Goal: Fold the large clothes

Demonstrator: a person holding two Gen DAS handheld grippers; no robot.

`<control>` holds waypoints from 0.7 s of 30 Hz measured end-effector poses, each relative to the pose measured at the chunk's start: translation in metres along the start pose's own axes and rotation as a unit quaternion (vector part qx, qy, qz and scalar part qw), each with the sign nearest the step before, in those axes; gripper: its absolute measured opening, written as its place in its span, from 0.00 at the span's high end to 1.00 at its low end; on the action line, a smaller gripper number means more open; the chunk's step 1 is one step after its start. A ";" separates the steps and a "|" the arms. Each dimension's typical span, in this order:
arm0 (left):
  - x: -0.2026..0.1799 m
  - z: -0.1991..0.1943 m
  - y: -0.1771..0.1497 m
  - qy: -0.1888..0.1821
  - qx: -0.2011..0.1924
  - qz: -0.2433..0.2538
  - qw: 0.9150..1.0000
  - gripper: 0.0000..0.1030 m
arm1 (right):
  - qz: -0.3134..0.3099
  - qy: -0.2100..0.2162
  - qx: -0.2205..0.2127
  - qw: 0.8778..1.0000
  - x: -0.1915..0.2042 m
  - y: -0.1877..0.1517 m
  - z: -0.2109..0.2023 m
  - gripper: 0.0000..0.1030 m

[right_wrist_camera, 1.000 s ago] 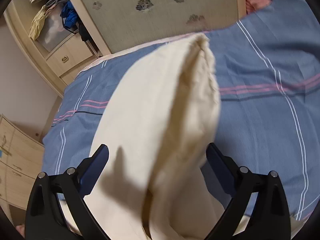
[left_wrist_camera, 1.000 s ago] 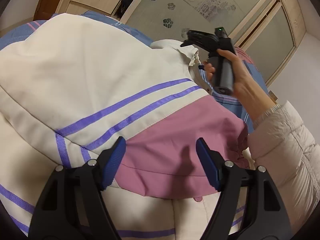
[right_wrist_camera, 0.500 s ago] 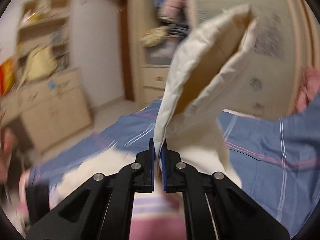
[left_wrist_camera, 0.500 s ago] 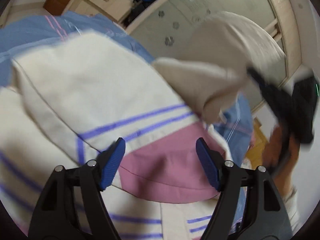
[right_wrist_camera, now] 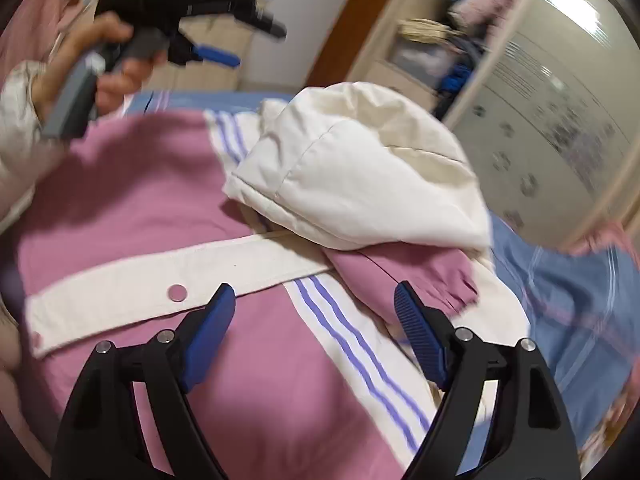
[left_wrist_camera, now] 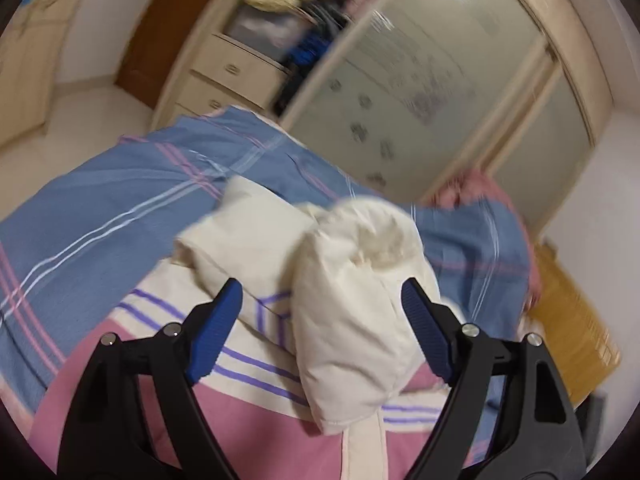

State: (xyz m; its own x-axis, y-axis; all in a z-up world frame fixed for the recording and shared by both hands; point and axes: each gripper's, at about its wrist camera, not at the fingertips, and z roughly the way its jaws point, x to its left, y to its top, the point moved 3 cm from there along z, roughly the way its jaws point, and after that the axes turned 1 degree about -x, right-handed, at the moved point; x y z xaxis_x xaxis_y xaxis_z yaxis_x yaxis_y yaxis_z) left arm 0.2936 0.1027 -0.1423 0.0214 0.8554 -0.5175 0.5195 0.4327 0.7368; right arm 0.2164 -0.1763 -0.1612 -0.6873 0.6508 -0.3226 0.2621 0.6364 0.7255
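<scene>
A pink and cream jacket (right_wrist_camera: 140, 184) with purple stripes lies on the blue striped bed sheet (left_wrist_camera: 100, 200). Its cream hood (right_wrist_camera: 360, 168) is folded over onto the pink body and rests free. My right gripper (right_wrist_camera: 314, 296) hovers over the jacket's cream snap placket, jaws opening, with nothing pinched between them. In the left wrist view my left gripper (left_wrist_camera: 320, 292) hangs above the hood (left_wrist_camera: 352, 300) and pink body (left_wrist_camera: 248, 432), jaws also opening and gripping nothing. The right wrist view shows that left gripper (right_wrist_camera: 256, 46) in a hand at upper left, raised off the jacket.
A wardrobe with frosted sliding doors (left_wrist_camera: 440, 92) stands beyond the bed, beside drawers (left_wrist_camera: 236, 76) and an open shelf stuffed with clothes. Pink bedding (left_wrist_camera: 480, 188) lies at the bed's far corner. An orange-brown wooden piece (left_wrist_camera: 572, 332) sits at the right.
The right gripper shut on the cream hood, swung it over onto the jacket body and let go. The left gripper lifted away from the pink fabric.
</scene>
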 end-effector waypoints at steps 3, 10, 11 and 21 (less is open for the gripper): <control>-0.032 0.031 -0.013 0.010 0.038 0.061 0.997 0.26 | 0.077 -0.006 -0.020 0.997 -0.017 0.005 -0.018 0.23; -0.010 0.115 -0.074 0.078 0.169 0.071 0.980 0.43 | 0.246 0.020 -0.052 0.968 -0.072 0.031 0.019 0.54; -0.003 0.118 -0.079 0.076 0.171 0.064 0.980 0.43 | 0.255 0.023 -0.053 0.965 -0.081 0.039 0.030 0.56; -0.002 0.120 -0.091 0.087 0.161 0.089 0.979 0.43 | 0.325 0.079 -0.004 0.943 -0.130 0.142 0.188 0.65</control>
State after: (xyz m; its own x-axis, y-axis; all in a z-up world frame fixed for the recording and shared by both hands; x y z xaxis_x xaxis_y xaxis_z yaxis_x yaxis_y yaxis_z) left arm 0.3487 0.0273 -0.2607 0.0056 0.9567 -0.2910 0.7630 0.1840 0.6196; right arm 0.4706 -0.0928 -0.1307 -0.4763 0.8318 0.2849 0.6577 0.1220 0.7434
